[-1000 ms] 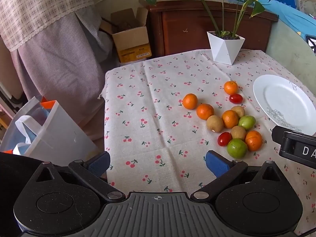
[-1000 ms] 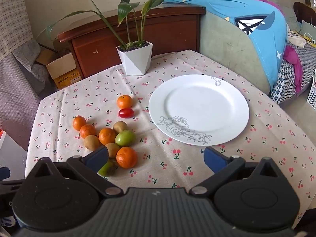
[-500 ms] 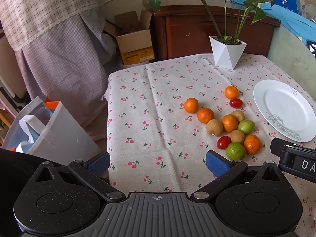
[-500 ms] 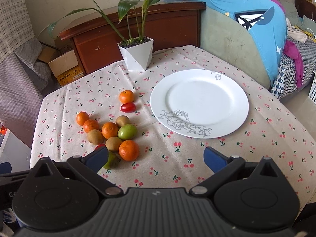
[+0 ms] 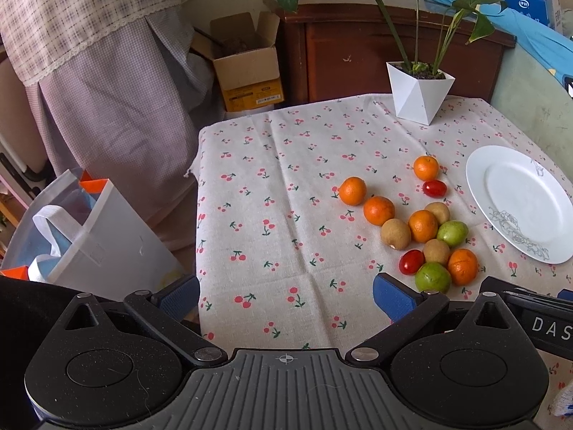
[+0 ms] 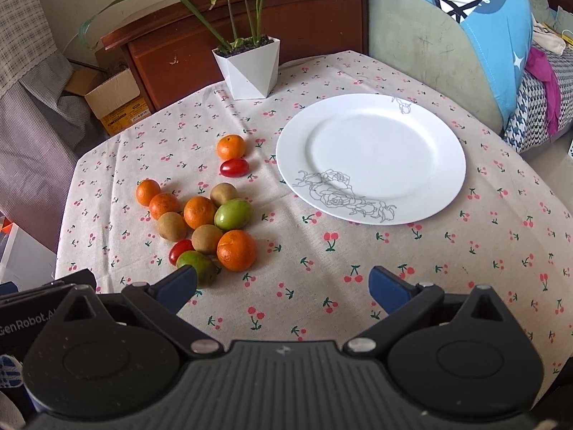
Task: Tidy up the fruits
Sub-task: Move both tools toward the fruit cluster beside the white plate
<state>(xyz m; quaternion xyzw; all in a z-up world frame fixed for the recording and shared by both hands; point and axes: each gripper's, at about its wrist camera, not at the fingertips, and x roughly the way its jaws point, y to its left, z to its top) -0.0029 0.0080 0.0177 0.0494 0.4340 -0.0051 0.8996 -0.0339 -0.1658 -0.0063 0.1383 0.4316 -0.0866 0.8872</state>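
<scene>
Since a second ago both claws have pulled back from the tabletop (image 6: 465, 251), so the fruit cluster (image 6: 204, 218) and white plate (image 6: 370, 157) sit farther off; nothing on the cloth has shifted. The left claw (image 5: 286, 292) and right claw (image 6: 283, 283) are both spread wide, holding nothing. The fruit lies left of the bare plate; a potted plant (image 6: 249, 68) stands at the far edge, clear of both.

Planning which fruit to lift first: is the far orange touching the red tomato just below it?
Cannot tell. In the right wrist view the far orange and red tomato meet with no cloth visible between; the left wrist view looks the same, but overlap could hide a gap.
</scene>
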